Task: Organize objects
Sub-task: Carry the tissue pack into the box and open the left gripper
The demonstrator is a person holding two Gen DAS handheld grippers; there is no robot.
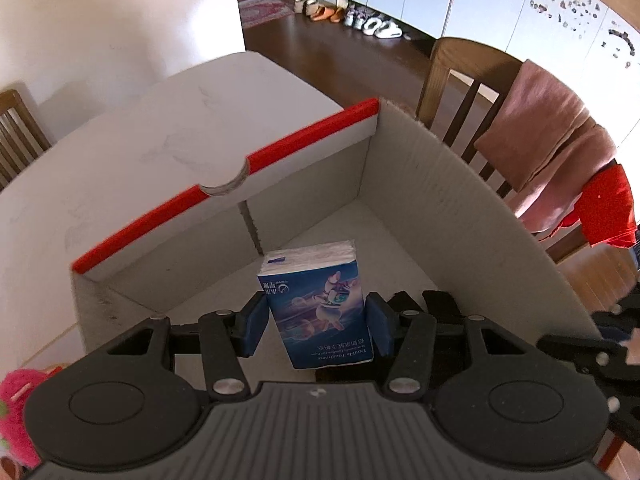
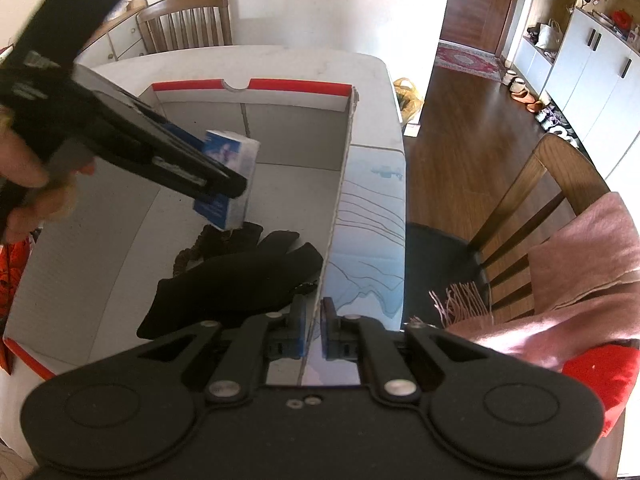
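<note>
My left gripper (image 1: 318, 326) is shut on a blue tissue pack (image 1: 320, 300) and holds it inside an open white cardboard box with a red rim (image 1: 224, 184). In the right wrist view the pack (image 2: 230, 176) hangs above the box floor, over black gloves (image 2: 240, 276) lying in the box. My right gripper (image 2: 314, 330) is shut on the box's upright right wall (image 2: 340, 184), one pad on each side.
The box sits on a white table (image 2: 280, 64). A wooden chair (image 2: 532, 200) draped with a pink scarf (image 2: 580, 264) stands to the right. Another chair (image 2: 184, 20) is at the far side. A pink plush toy (image 1: 16, 408) lies at the left.
</note>
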